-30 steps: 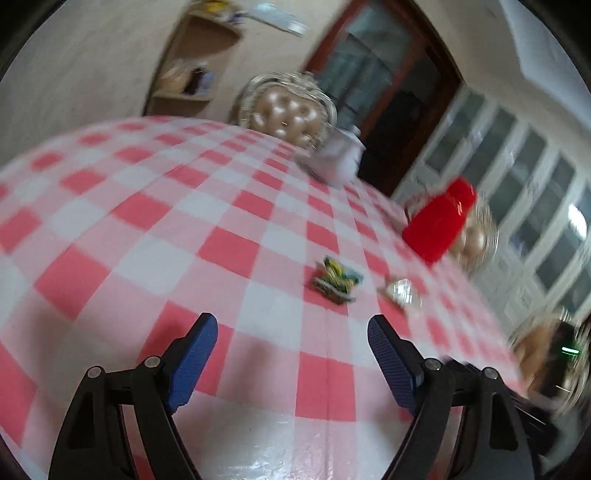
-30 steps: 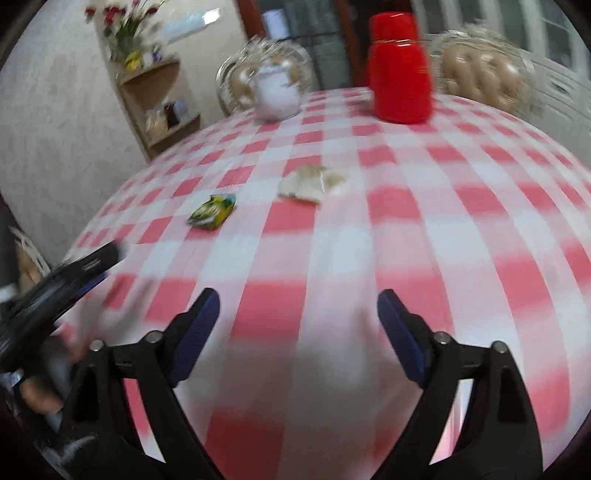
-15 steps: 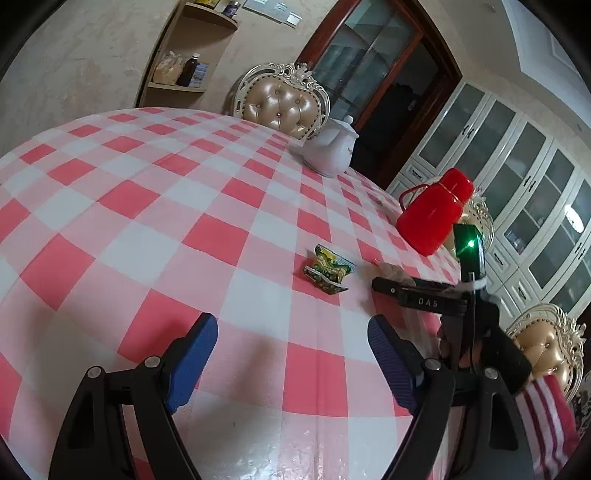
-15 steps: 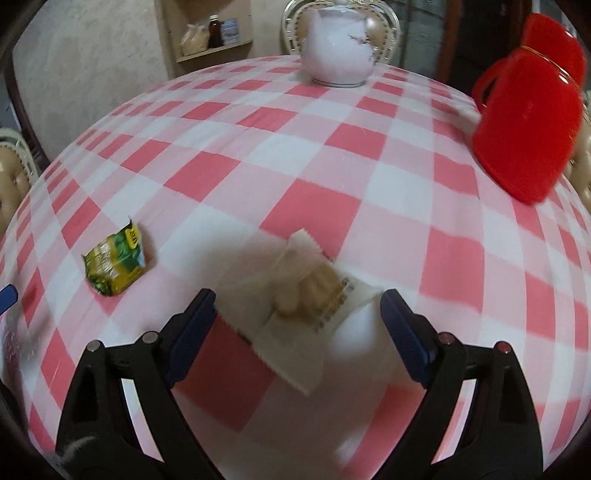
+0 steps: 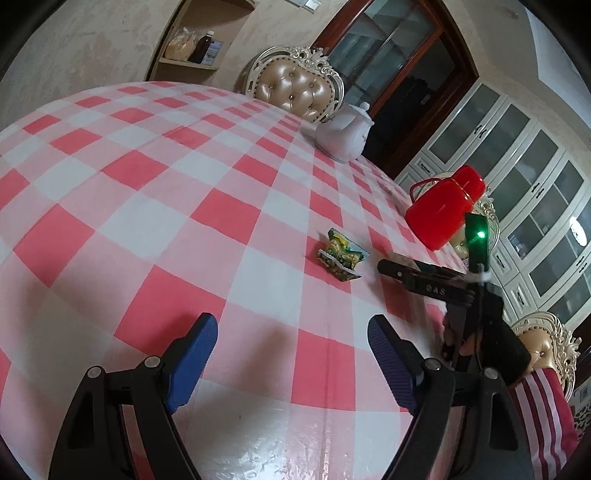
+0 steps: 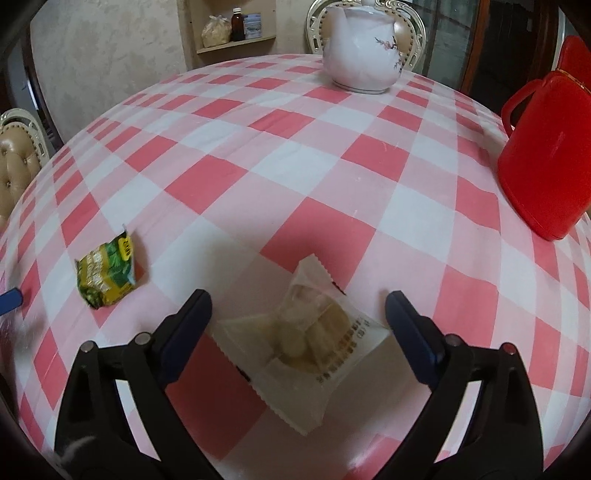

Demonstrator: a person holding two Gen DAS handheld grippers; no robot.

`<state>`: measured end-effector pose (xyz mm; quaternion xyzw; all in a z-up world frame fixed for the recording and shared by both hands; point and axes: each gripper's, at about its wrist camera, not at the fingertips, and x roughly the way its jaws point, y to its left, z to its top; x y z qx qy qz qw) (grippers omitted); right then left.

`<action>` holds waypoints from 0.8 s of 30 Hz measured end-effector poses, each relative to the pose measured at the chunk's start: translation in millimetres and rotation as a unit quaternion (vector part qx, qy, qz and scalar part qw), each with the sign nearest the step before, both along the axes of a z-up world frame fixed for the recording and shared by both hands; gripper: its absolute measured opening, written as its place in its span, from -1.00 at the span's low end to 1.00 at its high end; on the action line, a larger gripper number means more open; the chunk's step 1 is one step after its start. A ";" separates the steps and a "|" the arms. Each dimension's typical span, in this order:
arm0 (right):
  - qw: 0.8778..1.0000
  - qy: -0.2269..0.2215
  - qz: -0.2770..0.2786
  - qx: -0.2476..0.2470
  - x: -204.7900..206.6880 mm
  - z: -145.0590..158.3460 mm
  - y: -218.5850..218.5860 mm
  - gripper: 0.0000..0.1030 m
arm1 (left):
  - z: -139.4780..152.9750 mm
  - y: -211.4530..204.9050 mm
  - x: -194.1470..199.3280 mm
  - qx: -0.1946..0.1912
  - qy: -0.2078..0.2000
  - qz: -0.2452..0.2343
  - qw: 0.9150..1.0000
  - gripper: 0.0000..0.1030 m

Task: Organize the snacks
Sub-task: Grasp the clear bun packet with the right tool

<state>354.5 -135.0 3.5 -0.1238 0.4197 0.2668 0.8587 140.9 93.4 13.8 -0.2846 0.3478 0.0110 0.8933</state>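
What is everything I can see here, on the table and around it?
Clear snack packet: one, see-through with pale biscuits inside, flat on the table between the right gripper's open fingers.
Green snack packet: one, green and yellow, on the table to the left of the clear one.
Teapot: one, white with a flower sprig, far side of the table.
Jug: one, red with lid and handle, right side of the table.
Tablecloth: one, red and white checks, covering the table.
Chairs: cream and gold, around the table.
Shelf: bag and bottle on it, back wall.
Left gripper: black with blue pads, open, above the cloth.
Right gripper: same, open.
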 end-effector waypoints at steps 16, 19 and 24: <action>0.988 -0.003 -0.134 0.080 -207.9 34.0 -45.8 0.18 | 0.0 3.9 -3.2 -0.007 0.001 -0.004 1.000 0.64; 0.973 -0.042 -0.197 0.109 -236.3 43.6 -70.3 0.66 | -1.2 5.7 -1.6 -0.014 0.005 -0.003 1.000 0.64; 0.996 -0.041 -0.080 0.011 -244.7 39.3 -51.3 0.68 | -2.9 5.2 -1.6 -0.018 0.015 -0.013 1.000 0.64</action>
